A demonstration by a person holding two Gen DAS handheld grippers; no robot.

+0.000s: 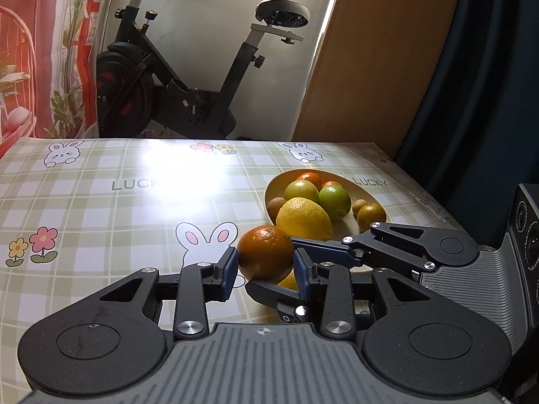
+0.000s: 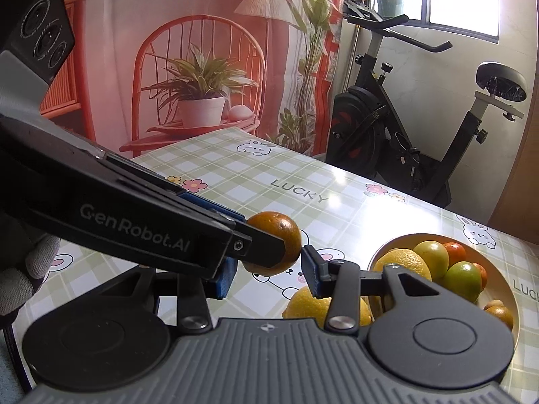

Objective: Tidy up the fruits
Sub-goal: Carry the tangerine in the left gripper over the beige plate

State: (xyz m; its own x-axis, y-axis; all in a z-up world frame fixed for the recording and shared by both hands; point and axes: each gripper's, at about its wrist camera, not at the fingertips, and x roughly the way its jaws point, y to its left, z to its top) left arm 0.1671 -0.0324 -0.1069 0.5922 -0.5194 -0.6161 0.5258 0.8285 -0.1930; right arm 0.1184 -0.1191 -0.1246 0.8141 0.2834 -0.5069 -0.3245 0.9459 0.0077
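Left gripper (image 1: 266,271) clamping orange (image 1: 266,252), lemon (image 1: 289,282) mostly hidden beneath

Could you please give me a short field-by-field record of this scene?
left gripper: shut on the orange, held above the table
right gripper: also shut on that orange, reaching in from the other side
bowl: yellow, holding mixed citrus and small fruits
loose lemon: on the table beside the bowl, below the orange
surface: checked cloth with bunnies and flowers
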